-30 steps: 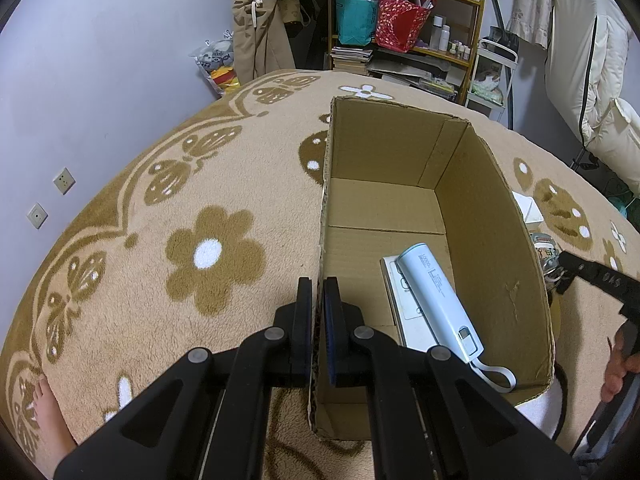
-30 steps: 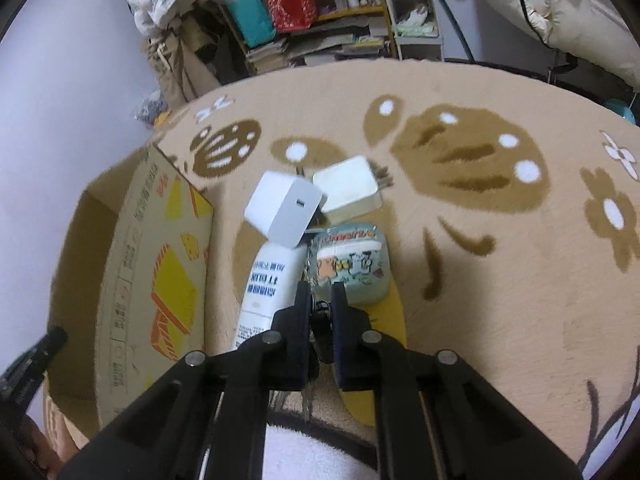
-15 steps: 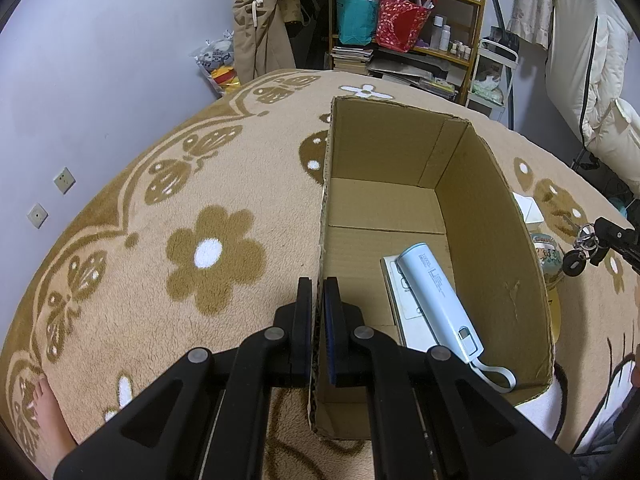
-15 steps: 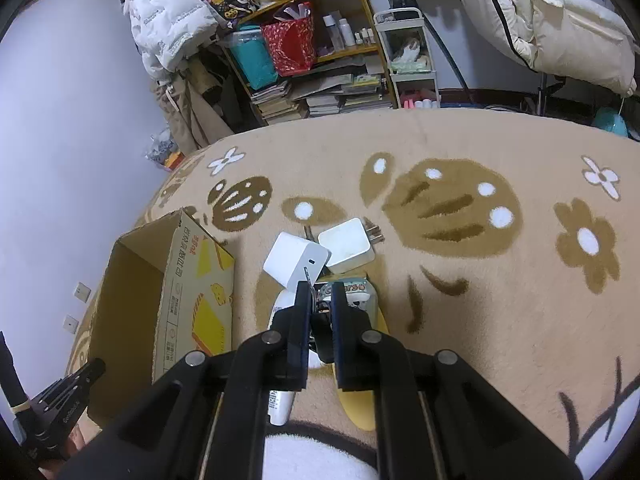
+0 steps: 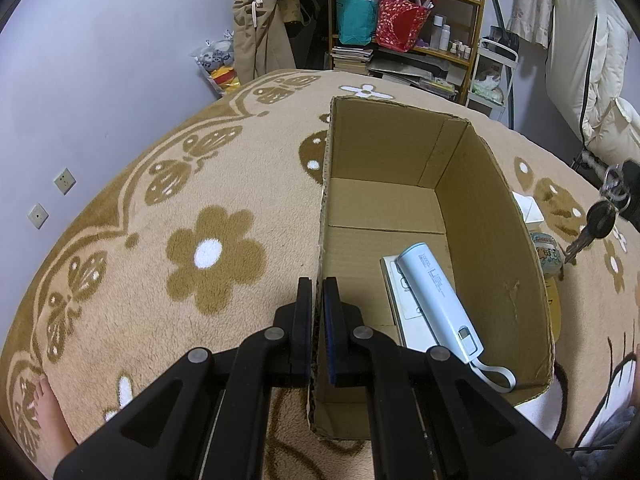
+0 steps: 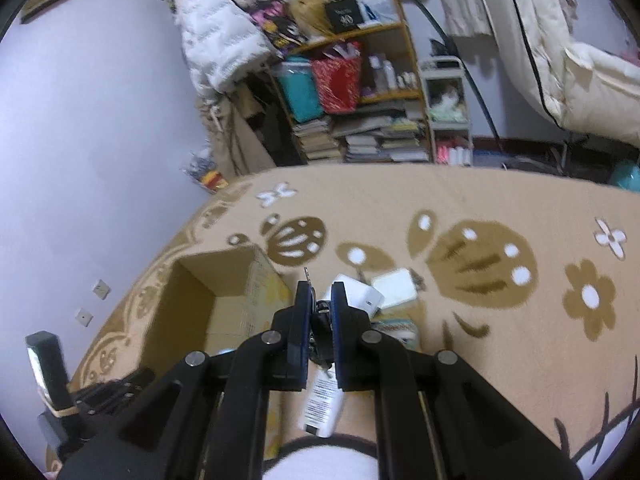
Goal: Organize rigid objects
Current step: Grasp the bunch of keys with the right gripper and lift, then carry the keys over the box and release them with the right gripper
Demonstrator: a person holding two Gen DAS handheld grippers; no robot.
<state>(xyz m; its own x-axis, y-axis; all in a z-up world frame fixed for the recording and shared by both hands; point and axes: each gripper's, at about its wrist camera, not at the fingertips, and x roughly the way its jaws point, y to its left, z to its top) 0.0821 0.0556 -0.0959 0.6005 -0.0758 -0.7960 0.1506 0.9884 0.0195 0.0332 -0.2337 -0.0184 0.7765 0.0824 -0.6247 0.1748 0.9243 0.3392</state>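
Note:
My left gripper (image 5: 317, 292) is shut on the near left wall of the open cardboard box (image 5: 500, 216). Inside the box lie a light blue power bank (image 5: 438, 302) and a flat white item (image 5: 408, 312) under it. My right gripper (image 6: 320, 296) is shut on a bunch of keys (image 5: 598, 220), held in the air right of the box. On the carpet below it lie two white chargers (image 6: 394, 282), a white bottle (image 6: 322, 408) and a small printed case (image 5: 548, 252).
The box (image 6: 216, 300) sits on a beige carpet (image 5: 160, 240) with brown flowers. A cluttered shelf (image 5: 400, 40) and hanging clothes stand at the back. A bare foot (image 5: 44, 408) shows at the lower left. A purple wall (image 5: 100, 60) is at the left.
My right gripper has lifted the keys off the carpet and risen well above the loose items. My left gripper has stayed clamped on the box wall.

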